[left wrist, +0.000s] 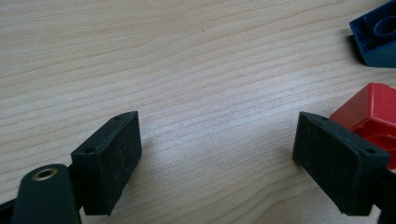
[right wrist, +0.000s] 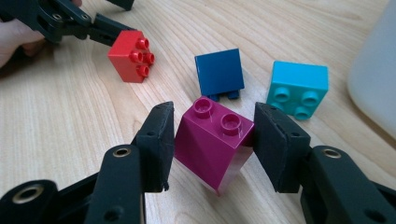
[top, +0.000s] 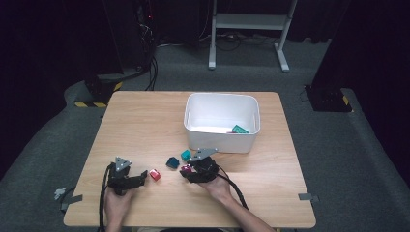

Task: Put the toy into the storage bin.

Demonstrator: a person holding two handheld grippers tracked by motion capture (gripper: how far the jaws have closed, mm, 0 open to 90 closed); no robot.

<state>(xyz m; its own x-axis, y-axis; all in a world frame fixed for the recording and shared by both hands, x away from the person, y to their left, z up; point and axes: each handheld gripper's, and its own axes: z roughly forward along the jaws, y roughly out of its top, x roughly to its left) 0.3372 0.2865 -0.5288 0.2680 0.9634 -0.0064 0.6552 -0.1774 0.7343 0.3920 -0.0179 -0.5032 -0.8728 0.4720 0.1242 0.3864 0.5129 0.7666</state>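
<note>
High view: right gripper [top: 186, 172] at centre beside white bin [top: 221, 140].

Right gripper view: jaws closed on magenta brick [right wrist: 212, 147], lower centre. Grasp step; next, lifting clear toward bin. Blue brick [right wrist: 219, 73], teal brick [right wrist: 297, 88] crowding above.

Left gripper view: left gripper [left wrist: 217, 154] wide open, empty; red brick [left wrist: 371, 116] at right edge.

A lab or recording room is suggested rather than a home. A light wooden surface [top: 145, 125] is set on grey carpet [top: 338, 159], surrounded by black curtains [top: 43, 43]. Bundled cables [top: 152, 67] are seen beside dark equipment, yellow-and-black hazard tape [top: 92, 104] is stuck at a stand's base, and a white metal frame [top: 249, 29] is placed behind. Tape marks [top: 308, 196] are fixed at the surface's edge.
</note>
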